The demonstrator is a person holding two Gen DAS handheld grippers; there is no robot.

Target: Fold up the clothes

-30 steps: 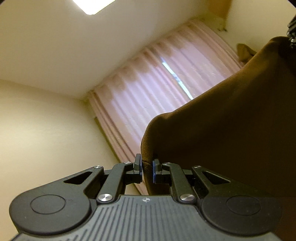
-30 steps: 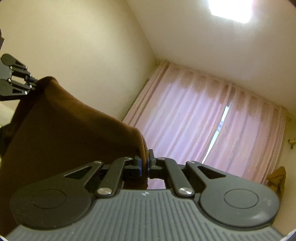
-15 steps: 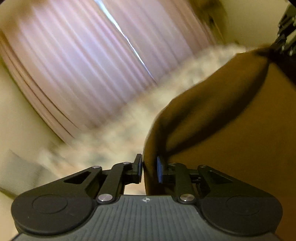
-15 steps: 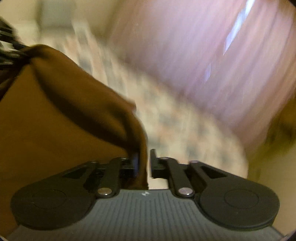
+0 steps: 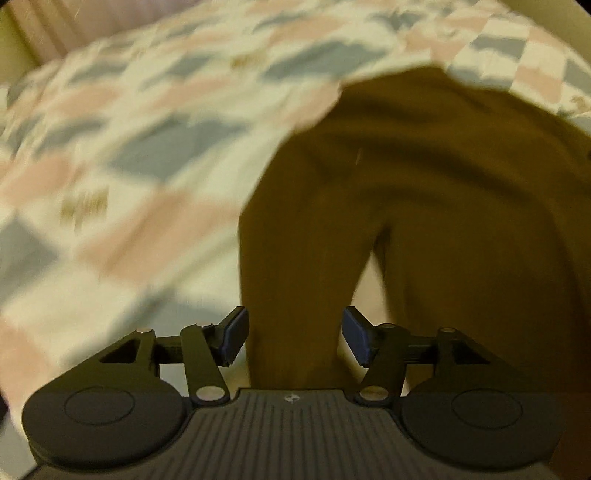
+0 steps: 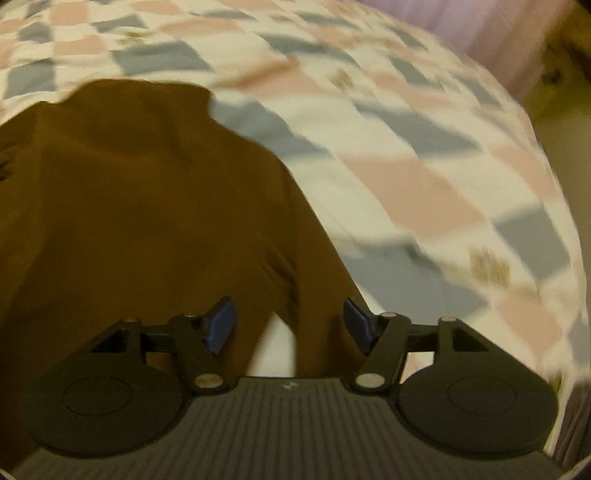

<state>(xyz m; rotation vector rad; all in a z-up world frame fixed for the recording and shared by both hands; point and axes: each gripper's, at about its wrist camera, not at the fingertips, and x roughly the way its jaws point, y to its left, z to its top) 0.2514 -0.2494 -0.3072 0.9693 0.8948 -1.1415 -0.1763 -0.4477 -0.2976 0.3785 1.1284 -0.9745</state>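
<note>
A brown garment [image 5: 424,192] lies spread over a checked bedspread [image 5: 129,147]. In the left wrist view my left gripper [image 5: 293,334] points steeply down with its jaws opening; a strip of the brown cloth runs between the blue pads [image 5: 234,334] without being pressed. In the right wrist view the same brown garment [image 6: 140,206] fills the left half. My right gripper [image 6: 290,325] also has its jaws opening, and a corner of the cloth hangs loosely between the pads [image 6: 219,325]. Both views are blurred by motion.
The bedspread [image 6: 424,155], checked in pink, grey and cream, stretches out on all sides of the garment. Pink curtain shows at the top left of the left wrist view [image 5: 66,26]. A pale wall edge sits at the far right of the right wrist view [image 6: 561,122].
Both grippers swung down from facing the ceiling and curtain to facing the bed. Their jaws went from shut on the brown garment's corners to spread apart, and the garment dropped onto the bedspread.
</note>
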